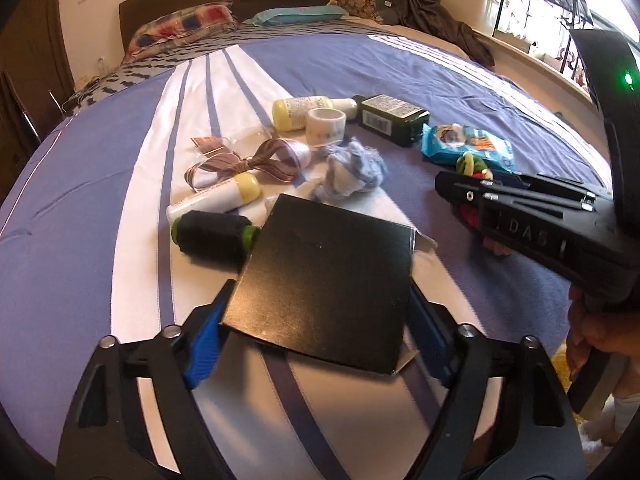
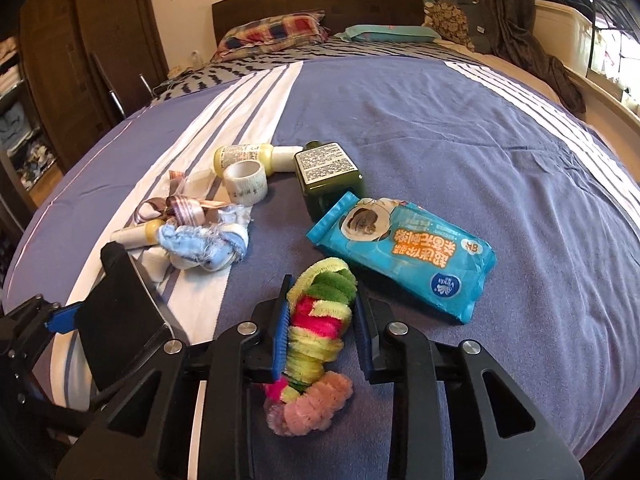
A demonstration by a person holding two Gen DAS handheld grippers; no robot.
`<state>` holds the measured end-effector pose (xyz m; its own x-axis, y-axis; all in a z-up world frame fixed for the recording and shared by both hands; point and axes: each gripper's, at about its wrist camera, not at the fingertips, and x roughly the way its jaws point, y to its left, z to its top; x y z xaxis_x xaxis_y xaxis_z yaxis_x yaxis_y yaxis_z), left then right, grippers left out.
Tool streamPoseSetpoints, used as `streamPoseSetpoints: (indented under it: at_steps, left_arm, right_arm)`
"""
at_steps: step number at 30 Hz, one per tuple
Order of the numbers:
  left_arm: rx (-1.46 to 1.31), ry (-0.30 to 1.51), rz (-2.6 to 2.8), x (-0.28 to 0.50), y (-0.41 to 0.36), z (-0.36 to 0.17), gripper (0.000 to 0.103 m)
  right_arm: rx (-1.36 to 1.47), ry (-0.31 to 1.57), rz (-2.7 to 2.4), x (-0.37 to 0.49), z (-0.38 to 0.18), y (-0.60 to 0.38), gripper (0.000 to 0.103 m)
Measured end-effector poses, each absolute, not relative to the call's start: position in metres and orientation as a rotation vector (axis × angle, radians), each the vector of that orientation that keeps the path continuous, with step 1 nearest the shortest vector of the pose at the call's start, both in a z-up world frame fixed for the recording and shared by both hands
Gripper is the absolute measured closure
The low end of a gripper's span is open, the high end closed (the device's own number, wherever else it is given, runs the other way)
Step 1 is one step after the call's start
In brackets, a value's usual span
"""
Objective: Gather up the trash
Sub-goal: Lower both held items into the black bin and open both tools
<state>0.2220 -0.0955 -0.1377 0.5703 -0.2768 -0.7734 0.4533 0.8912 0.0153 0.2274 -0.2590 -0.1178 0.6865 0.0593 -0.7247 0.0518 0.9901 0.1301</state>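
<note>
Left tongs [image 1: 320, 320] pinch the black box [image 1: 326, 280] above the bed [image 2: 440, 140]; right tongs [image 2: 322, 332] pinch the pipe-cleaner bundle [image 2: 316, 332]. Both grips should hold firm and level during carrying.

On the bed: two yellow-and-white bottles [image 1: 301, 107] [image 1: 214, 198], one dark green bottle [image 2: 329, 176], one tape roll [image 2: 245, 181], one ribbon bow [image 1: 256, 160], one blue rag [image 2: 208, 246], one wipes pack [image 2: 404, 248], one thread spool [image 1: 212, 234], one black box [image 1: 324, 284], one pipe-cleaner bundle [image 2: 318, 328].
</note>
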Motion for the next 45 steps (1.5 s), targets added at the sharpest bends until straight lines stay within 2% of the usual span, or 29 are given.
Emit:
streamPoseSetpoints:
  at_steps: [12,23,33,45]
  left_arm:
    - [0.185,0.861,-0.416,0.165,-0.079,-0.138,0.028]
    - [0.121,0.820,-0.385,0.070,-0.050,-0.128,0.028]
    - [0.104,1.024,-0.373,0.031,-0.041,-0.207,0.028]
    - [0.103,1.252,-0.399,0.040,-0.041,-0.305,0.028]
  right_arm:
    - [0.130,0.813,0.062,0.166,-0.114,-0.248,0.076]
    - [0.107,0.788,0.153,0.068,-0.099,-0.225,0.076]
    - [0.125,0.975,0.191,0.032,-0.170,-0.213,0.076]
    - [0.206,1.182,0.226,0.040,-0.256,-0.206,0.075]
